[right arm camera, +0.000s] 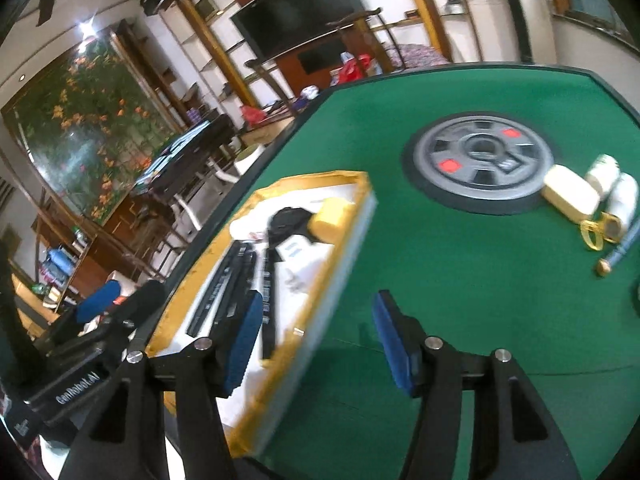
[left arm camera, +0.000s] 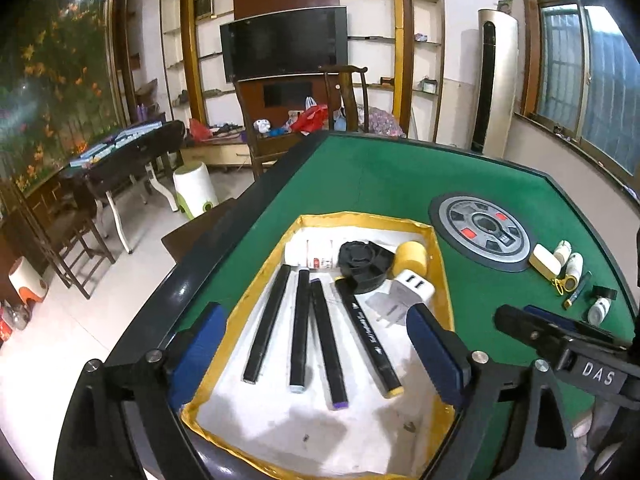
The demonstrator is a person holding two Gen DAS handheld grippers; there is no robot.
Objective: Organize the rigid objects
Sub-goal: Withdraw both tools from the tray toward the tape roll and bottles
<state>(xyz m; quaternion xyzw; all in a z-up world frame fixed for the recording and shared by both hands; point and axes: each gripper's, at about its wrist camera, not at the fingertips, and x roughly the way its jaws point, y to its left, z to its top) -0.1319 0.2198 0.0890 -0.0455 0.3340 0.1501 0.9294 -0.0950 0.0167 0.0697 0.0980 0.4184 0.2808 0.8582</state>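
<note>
My left gripper [left arm camera: 316, 354]: blue pads on black arms; my right gripper [right arm camera: 320, 344] the same. Table felt [left arm camera: 384, 184] green, rim black. Tray [left arm camera: 440, 256]: yellow-gold edge, white floor. Four markers [left arm camera: 296, 332] black; end caps purple [left arm camera: 339, 405] and yellow [left arm camera: 396, 391]. Round part [left arm camera: 362, 264] black; roll [left arm camera: 412, 256] yellow; charger [left arm camera: 414, 286] white. Centre disc [left arm camera: 486, 232] grey with red squares. Case [right arm camera: 570, 194] cream; scissors [right arm camera: 596, 232] yellow-handled.

Matt green felt table [left arm camera: 392, 184]; glossy gold-foil-edged tray [left arm camera: 362, 216], white inside; smooth black plastic markers [left arm camera: 267, 326]; glossy TV screen [left arm camera: 284, 46].
</note>
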